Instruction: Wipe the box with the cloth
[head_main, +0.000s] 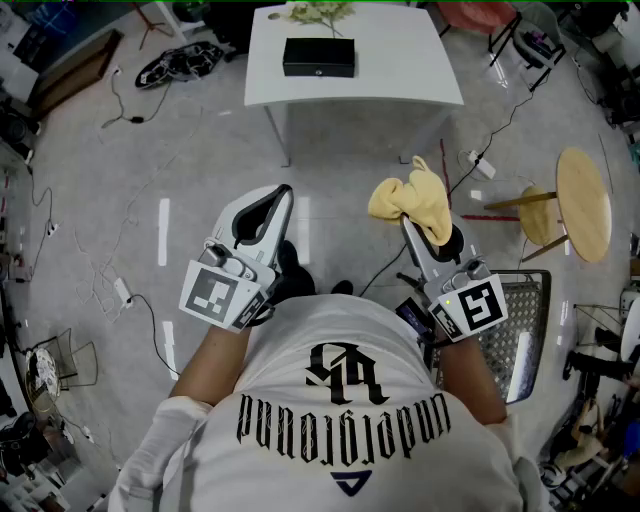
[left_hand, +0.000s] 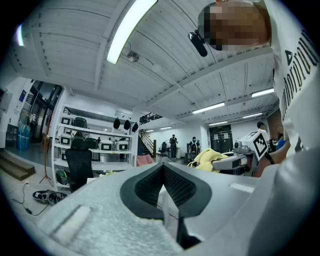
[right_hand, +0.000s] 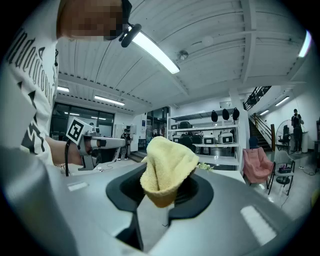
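Across the floor (head_main: 110, 180) the desk (head_main: 410, 75) is bearing the box (head_main: 318, 57), well apart from both claws, while the right claw (right_hand: 166, 189) is gripping the cloth (right_hand: 167, 162) and the left claw (left_hand: 163, 181) is sitting closed, empty, so all wiping is waiting.

The lower end of the cloth (head_main: 412, 203) is buried between the jaws of the right gripper (head_main: 413, 225), so how deep it reaches cannot be seen. Far ahead of that gripper, the box (head_main: 318, 57) on the bench (head_main: 400, 70) is too small to make out its front fitting. Beyond it, a plant (head_main: 318, 12) is cut by the top edge. People (left_hand: 173, 145) far beyond the left gripper (left_hand: 162, 187) are too small to tell apart.
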